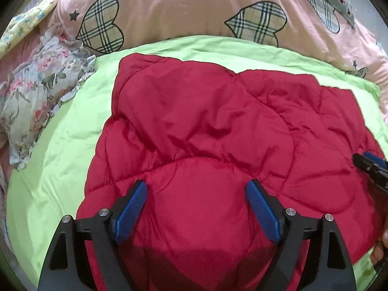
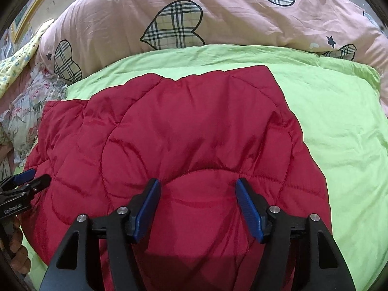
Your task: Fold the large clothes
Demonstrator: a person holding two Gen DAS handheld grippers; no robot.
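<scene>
Hovering over the red quilted jacket (image 1: 213, 131), the left gripper (image 1: 196, 208) has its blue pads (image 1: 131, 211) spread wide, with only a puffed red panel showing between them; neither pad presses the cloth. Right gripper (image 2: 197, 206): same posture, pads (image 2: 148, 208) apart, a rounded quilted section in the gap, nothing pinched. No earlier view to compare.

Each tool shows in the other's camera. In the left wrist view the right gripper's tip sits at the jacket's right side, with part of a hand (image 1: 380, 249) below it. In the right wrist view the left gripper's tip (image 2: 26, 179) lies at the jacket's left side, fingers (image 2: 19, 249) wrapped on its handle.

Jacket position: spread flat and rumpled across the middle of a light green sheet (image 2: 339, 145), far hem running roughly parallel to the sheet's far edge, near part running under both tools. Green margin shows on the left, right and far sides.

Beyond the sheet's far edge: pink duvet (image 1: 181, 7) with plaid hearts and small stars. At the sheet's far left corner: a ruffled floral pillow (image 1: 41, 84), touching the green edge.
</scene>
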